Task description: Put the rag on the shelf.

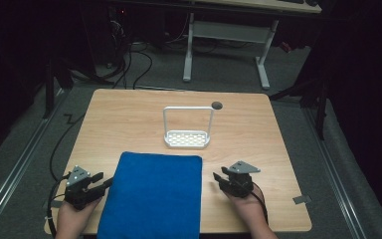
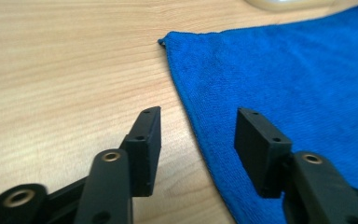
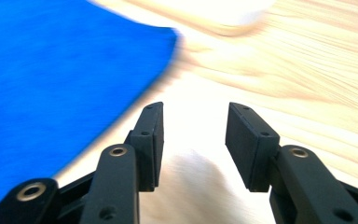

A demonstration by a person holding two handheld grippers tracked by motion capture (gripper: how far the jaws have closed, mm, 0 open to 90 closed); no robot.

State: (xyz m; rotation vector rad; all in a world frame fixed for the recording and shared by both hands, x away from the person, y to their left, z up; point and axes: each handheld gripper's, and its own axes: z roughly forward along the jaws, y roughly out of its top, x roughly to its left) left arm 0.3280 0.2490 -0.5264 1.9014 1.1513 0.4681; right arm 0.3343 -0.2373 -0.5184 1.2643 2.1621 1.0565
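The blue towel (image 1: 151,196) lies flat at the near middle of the wooden table (image 1: 129,114), between the two grippers. The left gripper (image 2: 198,140) stands with jaws parted and empty — the towel's left edge runs beneath the gap, not pinched. The right gripper (image 3: 193,140) is likewise spread, holding nothing, over bare wood just beside the towel's right edge. Beyond the towel stands a white rack (image 1: 187,130). The towel's near edge is cut off in the high view; the right gripper view is blurred.
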